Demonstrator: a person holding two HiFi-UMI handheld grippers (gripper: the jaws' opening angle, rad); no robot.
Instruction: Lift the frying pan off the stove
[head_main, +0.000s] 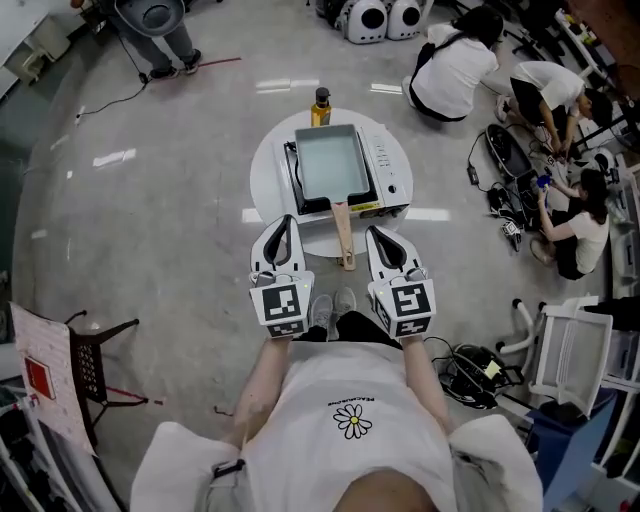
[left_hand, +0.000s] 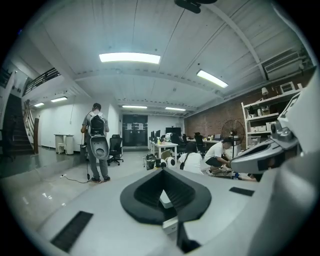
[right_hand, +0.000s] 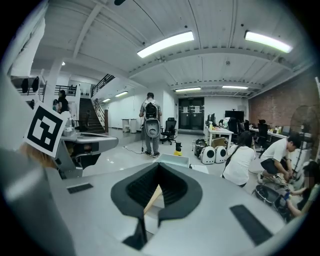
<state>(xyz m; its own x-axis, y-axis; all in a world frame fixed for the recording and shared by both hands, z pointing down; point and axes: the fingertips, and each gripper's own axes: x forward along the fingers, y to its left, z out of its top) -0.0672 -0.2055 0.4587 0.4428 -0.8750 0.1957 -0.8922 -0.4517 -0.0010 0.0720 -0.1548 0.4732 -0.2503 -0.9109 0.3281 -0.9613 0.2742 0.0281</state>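
Note:
A rectangular frying pan (head_main: 328, 165) with a pale inside sits on a white portable stove (head_main: 388, 170) on a small round white table (head_main: 268, 175). Its wooden handle (head_main: 344, 238) sticks out over the table's near edge toward me. My left gripper (head_main: 287, 222) hangs just left of the handle and my right gripper (head_main: 372, 233) just right of it, neither touching it. Both are shut with nothing between the jaws. In the right gripper view the wooden handle (right_hand: 152, 198) shows through the gap below the shut jaws, and the pan's rim (right_hand: 174, 160) lies ahead.
A yellow-capped bottle (head_main: 321, 106) stands behind the stove. Several people sit on the floor at the right among cables and gear (head_main: 510, 170). A white chair (head_main: 570, 350) is near right, a black stool (head_main: 95, 350) near left. A person stands far left (head_main: 160, 30).

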